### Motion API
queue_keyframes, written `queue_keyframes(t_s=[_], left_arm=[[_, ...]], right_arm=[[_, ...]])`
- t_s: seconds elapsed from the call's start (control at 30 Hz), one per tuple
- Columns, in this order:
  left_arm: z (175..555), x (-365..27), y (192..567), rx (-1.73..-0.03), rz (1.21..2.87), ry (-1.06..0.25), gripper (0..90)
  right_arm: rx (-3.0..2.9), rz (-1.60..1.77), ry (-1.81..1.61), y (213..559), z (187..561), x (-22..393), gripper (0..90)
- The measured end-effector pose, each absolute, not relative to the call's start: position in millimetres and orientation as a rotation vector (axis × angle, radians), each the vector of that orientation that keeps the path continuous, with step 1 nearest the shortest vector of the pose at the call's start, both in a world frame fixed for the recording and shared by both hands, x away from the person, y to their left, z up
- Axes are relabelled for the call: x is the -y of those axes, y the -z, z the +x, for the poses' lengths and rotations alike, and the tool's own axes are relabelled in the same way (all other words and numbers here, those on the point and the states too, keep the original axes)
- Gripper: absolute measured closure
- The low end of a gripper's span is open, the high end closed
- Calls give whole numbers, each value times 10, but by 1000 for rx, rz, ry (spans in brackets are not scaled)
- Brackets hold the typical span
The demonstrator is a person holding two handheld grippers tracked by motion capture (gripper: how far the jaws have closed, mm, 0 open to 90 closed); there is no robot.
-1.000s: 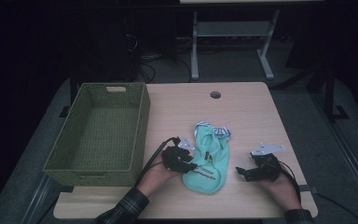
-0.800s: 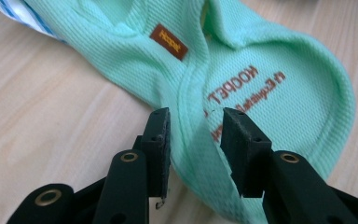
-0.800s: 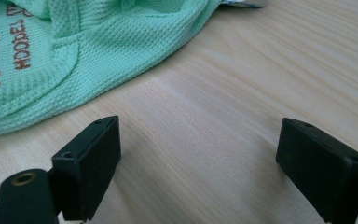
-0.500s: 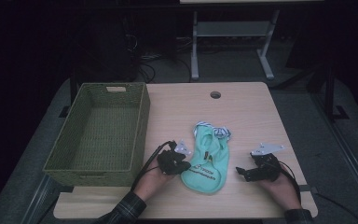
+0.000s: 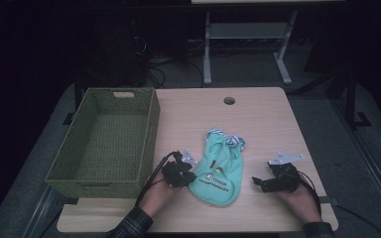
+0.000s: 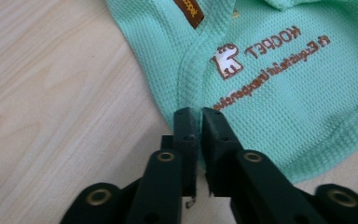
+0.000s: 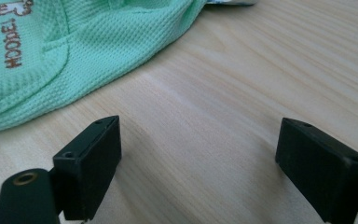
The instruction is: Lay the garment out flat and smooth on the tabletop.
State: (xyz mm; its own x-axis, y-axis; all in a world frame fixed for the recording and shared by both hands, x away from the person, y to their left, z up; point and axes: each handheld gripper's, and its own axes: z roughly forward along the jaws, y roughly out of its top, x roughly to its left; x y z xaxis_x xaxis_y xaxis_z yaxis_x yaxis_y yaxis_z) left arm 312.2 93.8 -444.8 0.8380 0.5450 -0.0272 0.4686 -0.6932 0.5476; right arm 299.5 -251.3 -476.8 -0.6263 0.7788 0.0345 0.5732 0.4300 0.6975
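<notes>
Mint-green waffle-knit cloth made up the small garment (image 5: 217,171), which lay flat near the front middle of the pale wood-grain surface (image 5: 258,119). Brown stitched lettering on it, seen back to front in the left gripper view, read "HOOPET" beside a little white dog emblem, with a smaller line beneath too fine to read. A brown tag (image 6: 189,12) sat on the seam at about 12 o'clock from the jaws in that view. A striped collar edge (image 5: 228,139) showed at the garment's far end.

Left hand-held gripper (image 6: 200,114) had its jaws nearly pressed together, pinching the garment's near-left hem; they had just eased apart a little, the fabric edge between them. Right hand-held gripper (image 7: 196,154) rested at about 3 o'clock from the garment, jaws spread wide over bare wood, apart from the cloth.

Woven green basket (image 5: 151,124), rectangular with a cut-out handle, stood at 9 o'clock from the garment. A round cable hole (image 5: 229,100) lay at 12 o'clock, far off.
</notes>
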Motion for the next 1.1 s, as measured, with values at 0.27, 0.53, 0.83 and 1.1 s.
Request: queue_keyframes(t_s=[0.27,0.53,0.83,1.1], left_arm=[[3057,-889,4381,-699,2416,-193,697],[2958,-875,4345,-643,2400,-145,693],[2942,-835,4407,-617,2443,-119,810],[2976,-820,4514,-631,2491,-129,828]], right_arm=[[-2395,1160,-1062,4651,3040,2532,276],[-2407,1112,-1093,4511,3137,2445,428],[-2417,1076,-1085,4404,3354,2304,547],[-2409,1068,-1090,4345,3589,2211,631]])
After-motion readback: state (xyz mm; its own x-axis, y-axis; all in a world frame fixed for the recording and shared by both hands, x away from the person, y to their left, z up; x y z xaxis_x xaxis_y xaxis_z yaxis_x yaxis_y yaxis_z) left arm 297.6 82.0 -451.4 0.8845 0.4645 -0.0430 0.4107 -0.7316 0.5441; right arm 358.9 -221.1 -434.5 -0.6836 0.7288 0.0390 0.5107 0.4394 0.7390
